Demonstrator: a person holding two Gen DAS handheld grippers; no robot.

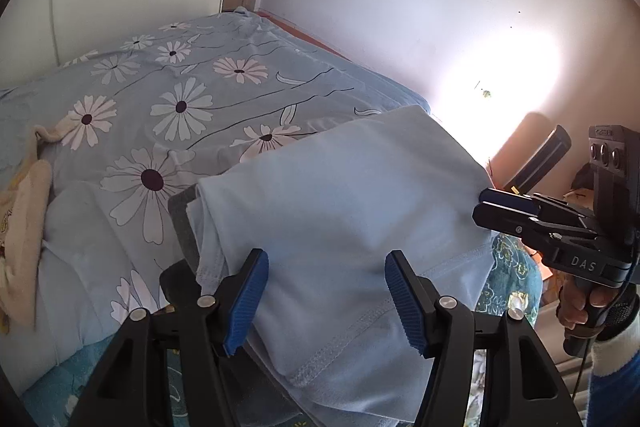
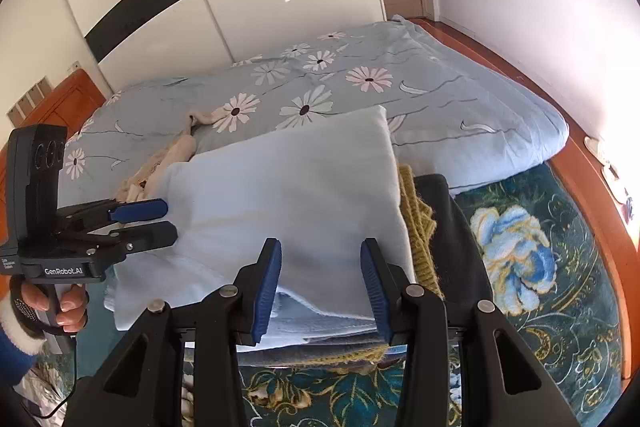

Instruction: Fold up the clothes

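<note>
A folded light blue garment [image 1: 340,187] [image 2: 300,187] lies on top of a stack with a mustard knit [image 2: 420,227] and a dark garment [image 2: 456,235] under it. My left gripper [image 1: 327,267] hovers over its near hem, blue pads apart, not pressing the cloth. In the right wrist view the left gripper [image 2: 170,217] sits at the garment's left edge, jaws parted. My right gripper [image 2: 321,251] stands over the near edge, pads apart, nothing pinched. Seen from the left wrist, the right gripper [image 1: 482,205] is at the garment's right edge with a narrow gap.
A pale blue daisy-print duvet [image 1: 180,99] [image 2: 360,79] is bunched behind the stack. A cream garment [image 1: 24,219] [image 2: 160,163] lies crumpled on it. A teal flowered bedcover [image 2: 520,259], wooden bed frame [image 2: 592,195], wardrobe [image 2: 240,7] and wall [image 1: 400,7] surround the bed.
</note>
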